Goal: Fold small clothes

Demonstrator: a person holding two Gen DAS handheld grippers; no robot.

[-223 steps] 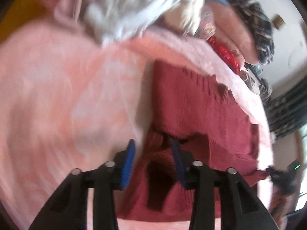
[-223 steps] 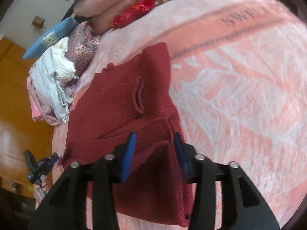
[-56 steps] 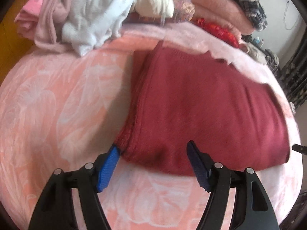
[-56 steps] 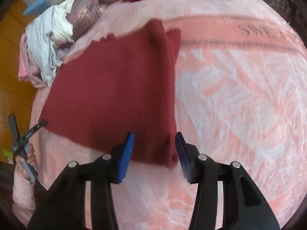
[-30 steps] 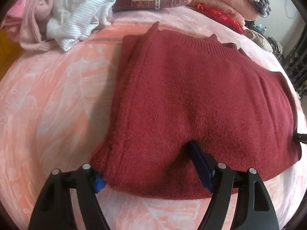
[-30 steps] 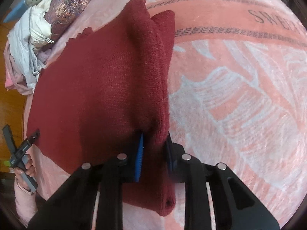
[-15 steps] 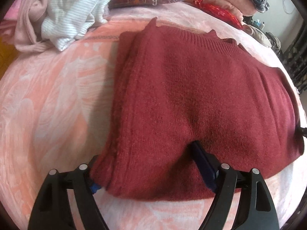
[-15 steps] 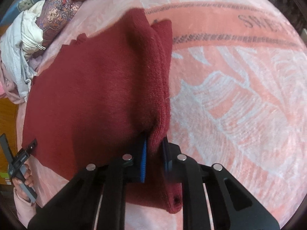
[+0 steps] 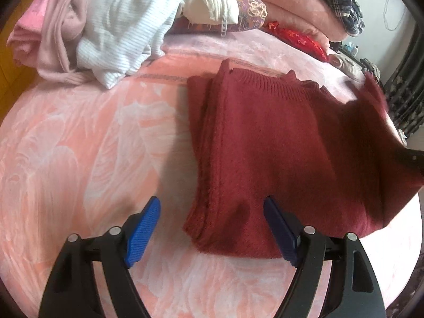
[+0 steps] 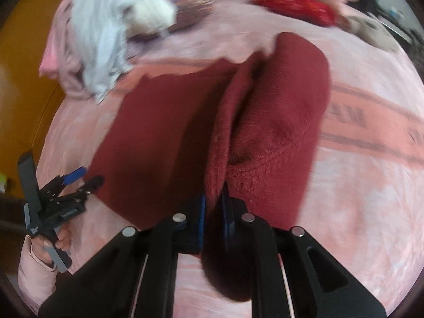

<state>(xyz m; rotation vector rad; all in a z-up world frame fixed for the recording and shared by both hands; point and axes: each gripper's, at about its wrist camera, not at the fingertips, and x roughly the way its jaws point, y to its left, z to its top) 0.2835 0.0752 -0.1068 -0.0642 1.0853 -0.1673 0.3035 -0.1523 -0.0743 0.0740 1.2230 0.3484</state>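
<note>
The right gripper (image 10: 213, 212) was clamped on the near right edge of the dark red sweater (image 10: 275, 122). Its two blue pads were pressed almost together, with a thick fold of knit pinched between them. From this grip the cloth rose up as a lifted flap, and the flap curled toward the left, over the flat part of the sweater.

The left gripper (image 9: 212, 228) had its jaws wide apart and held nothing. Its blue pads (image 9: 143, 228) stood on both sides of the near left corner of the sweater (image 9: 278, 159), above it and not pressing on it. In the right wrist view this gripper (image 10: 76, 177) appeared at the far left, at the left edge of the garment, carried by a hand (image 10: 50, 243) in a pink sleeve.

The sweater lay on a pink patterned blanket (image 9: 79, 145), already folded to a rectangle. Its ribbed collar was on the far side, and its long axis ran from left to right in front of the person. Behind it was a heap of unfolded clothes (image 9: 114, 26), well apart from it.

The next move, I think, depended on one relation: the free half lay to the left of the closed right jaws, along the long axis. So the right hand, which was the only one holding cloth, probably had to carry its edge across to the left edge. The left gripper was nearer to that edge and could perhaps hold it down or receive it.
</note>
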